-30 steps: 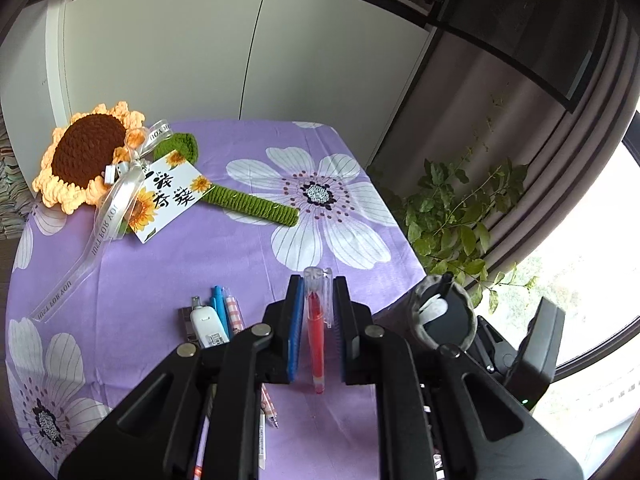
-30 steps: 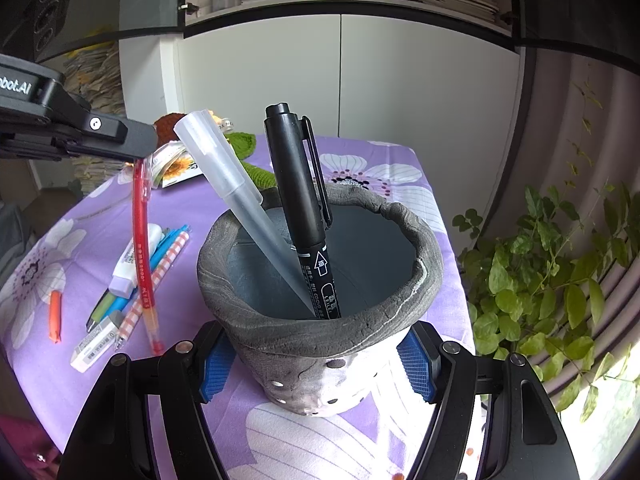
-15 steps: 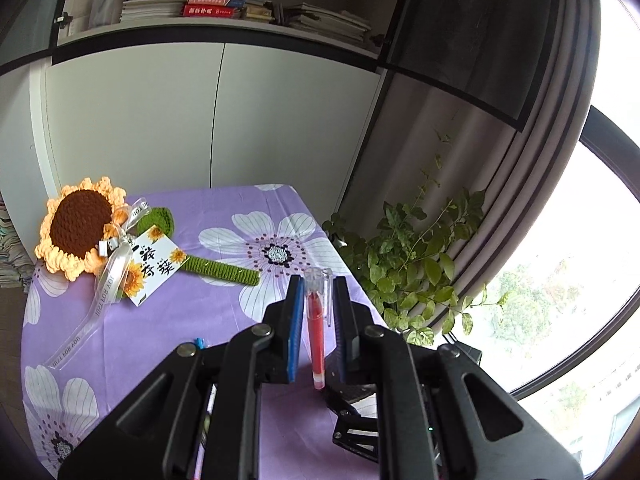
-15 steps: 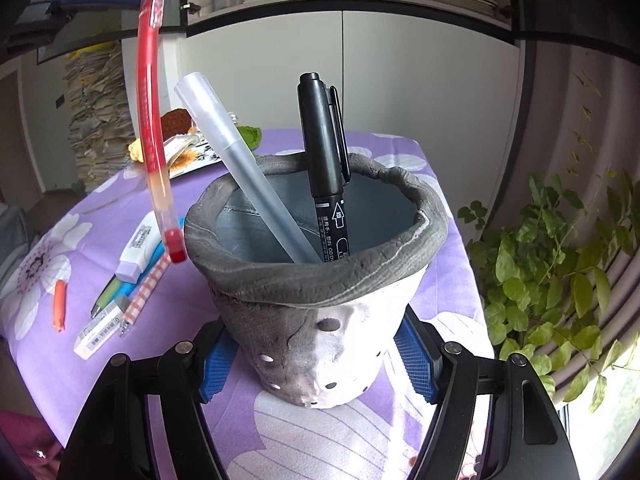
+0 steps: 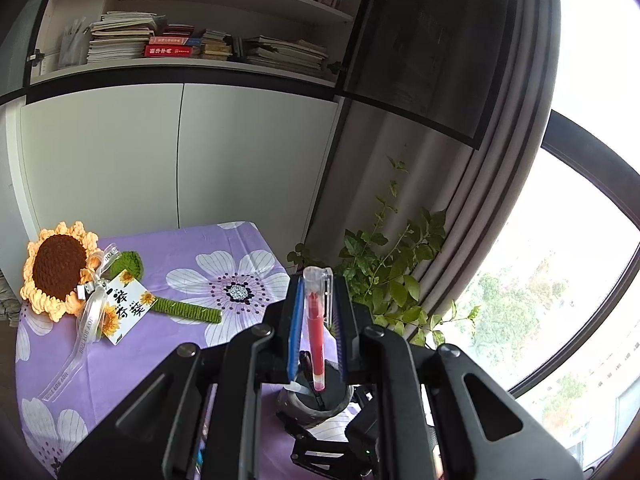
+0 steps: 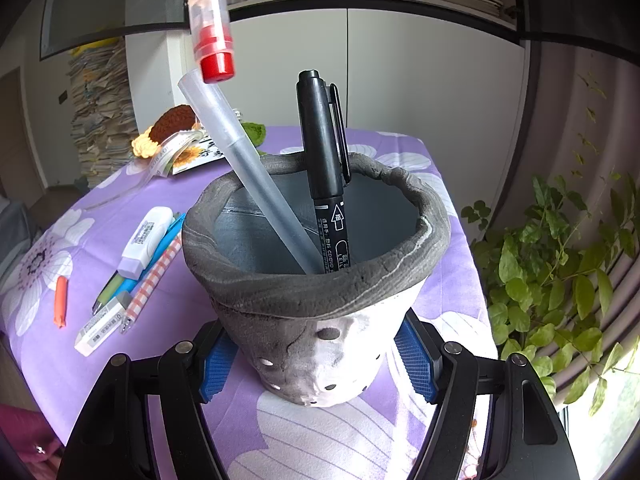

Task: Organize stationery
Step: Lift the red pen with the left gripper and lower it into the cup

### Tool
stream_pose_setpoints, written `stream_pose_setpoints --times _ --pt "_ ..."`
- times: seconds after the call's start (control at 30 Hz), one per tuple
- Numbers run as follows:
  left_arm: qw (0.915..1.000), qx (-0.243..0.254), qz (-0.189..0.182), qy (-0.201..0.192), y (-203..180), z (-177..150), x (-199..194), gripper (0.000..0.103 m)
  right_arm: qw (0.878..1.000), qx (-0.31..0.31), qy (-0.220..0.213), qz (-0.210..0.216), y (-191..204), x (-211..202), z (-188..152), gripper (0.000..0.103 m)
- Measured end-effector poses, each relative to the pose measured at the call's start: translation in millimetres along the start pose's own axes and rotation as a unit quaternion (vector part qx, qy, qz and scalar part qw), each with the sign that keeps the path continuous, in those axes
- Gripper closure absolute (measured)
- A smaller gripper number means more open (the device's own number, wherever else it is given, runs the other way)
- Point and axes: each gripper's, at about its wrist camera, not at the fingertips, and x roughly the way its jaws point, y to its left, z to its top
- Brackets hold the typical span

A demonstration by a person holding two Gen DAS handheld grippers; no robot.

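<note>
- Now, nearest in the right wrist view, the right gripper [image 6: 316, 364] is spread wide around the base of the grey pot [image 6: 320, 280], its blue pads pressed to both sides to steady it on the purple tablecloth [image 6: 452, 248].
- Inside the pot stand a black marker [image 6: 326, 176] and a frosted pen [image 6: 244, 172] that leans to the left rim.
- Just above them hangs the red pen [image 6: 212, 24], cap end down. A second ago it hung low beside the pot; it has since been lifted and carried over the opening.
- Seen from the left wrist, the left gripper [image 5: 317, 320] is closed narrowly on the red pen [image 5: 316, 332], whose lower end points into the pot mouth [image 5: 320, 400].
- I judge the drop is next; the frosted pen's top lies close below and could deflect it.
- Farther left on the cloth wait a correction tape [image 6: 146, 240], a blue pen [image 6: 160, 252], a checked pen [image 6: 154, 280], an eraser [image 6: 102, 328] and an orange cap [image 6: 60, 300].
- Beyond lies a crocheted sunflower [image 5: 60, 268].
</note>
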Motion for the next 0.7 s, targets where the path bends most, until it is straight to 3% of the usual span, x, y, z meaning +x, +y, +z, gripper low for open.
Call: stream_pose_setpoints --times 0.7 --pt "0.9931 0.034 0.026 0.109 4 -58 65 0.09 1.0 0.001 0.0 0.001 1 0 0 0.03"
